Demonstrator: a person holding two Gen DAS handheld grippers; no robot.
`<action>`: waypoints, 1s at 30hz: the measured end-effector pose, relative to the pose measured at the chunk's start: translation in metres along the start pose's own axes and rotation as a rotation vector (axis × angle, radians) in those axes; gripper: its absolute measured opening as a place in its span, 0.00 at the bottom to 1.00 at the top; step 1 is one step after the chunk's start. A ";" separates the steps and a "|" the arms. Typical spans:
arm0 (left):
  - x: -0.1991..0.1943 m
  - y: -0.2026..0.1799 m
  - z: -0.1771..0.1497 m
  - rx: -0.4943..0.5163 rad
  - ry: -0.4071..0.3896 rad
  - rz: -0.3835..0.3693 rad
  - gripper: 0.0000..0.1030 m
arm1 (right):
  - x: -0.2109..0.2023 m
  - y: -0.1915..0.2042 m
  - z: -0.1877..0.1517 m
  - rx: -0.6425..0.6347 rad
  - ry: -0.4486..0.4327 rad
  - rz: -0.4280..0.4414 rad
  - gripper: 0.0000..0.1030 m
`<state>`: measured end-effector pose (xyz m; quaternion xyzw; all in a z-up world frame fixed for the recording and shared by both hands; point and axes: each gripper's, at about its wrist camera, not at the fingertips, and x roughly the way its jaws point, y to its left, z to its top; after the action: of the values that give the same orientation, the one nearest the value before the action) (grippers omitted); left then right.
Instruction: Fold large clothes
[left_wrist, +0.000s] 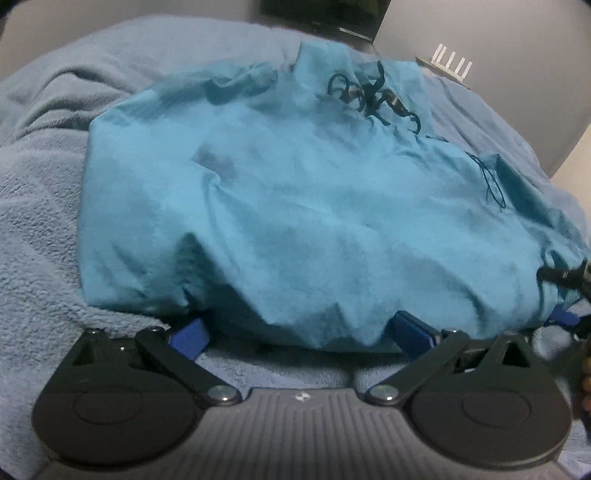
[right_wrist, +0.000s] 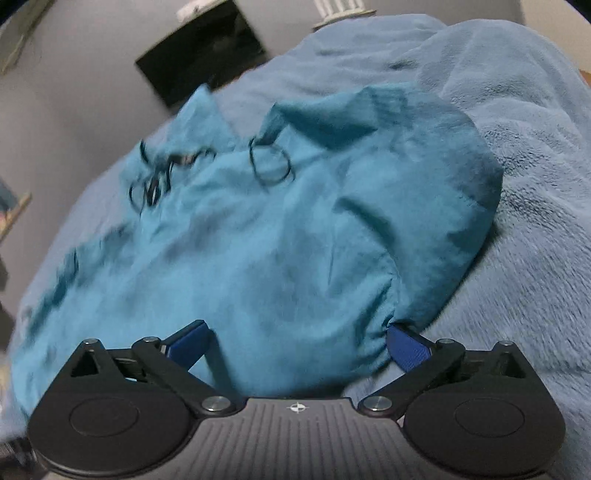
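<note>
Hand-held grippers (left_wrist: 301, 332) (right_wrist: 295, 341) wide open, straddling teal garment (left_wrist: 295, 192) edge.

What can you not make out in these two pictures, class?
- Left wrist view: the garment covers the left gripper's blue fingertips.
- Right wrist view: motion blur smears the cords.
- Both views: the garment's type is unclear; it lies bunched on the blanket.

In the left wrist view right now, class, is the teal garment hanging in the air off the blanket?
No. The teal garment lies heaped on the grey-blue blanket, its near edge resting there.
</note>
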<state>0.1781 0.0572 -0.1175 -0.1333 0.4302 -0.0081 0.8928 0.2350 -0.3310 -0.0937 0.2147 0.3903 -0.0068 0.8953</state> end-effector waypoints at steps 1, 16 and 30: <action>-0.002 -0.001 -0.002 -0.018 -0.004 -0.017 1.00 | 0.000 -0.002 0.000 0.015 -0.029 0.008 1.00; -0.004 0.018 -0.005 -0.332 0.015 -0.173 1.00 | -0.012 0.008 -0.020 0.206 0.219 0.156 1.00; -0.012 0.025 -0.002 -0.489 -0.186 -0.109 0.82 | 0.005 -0.012 -0.016 0.276 -0.164 0.087 0.69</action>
<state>0.1660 0.0825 -0.1156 -0.3682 0.3278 0.0605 0.8680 0.2253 -0.3350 -0.1113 0.3511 0.3017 -0.0390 0.8855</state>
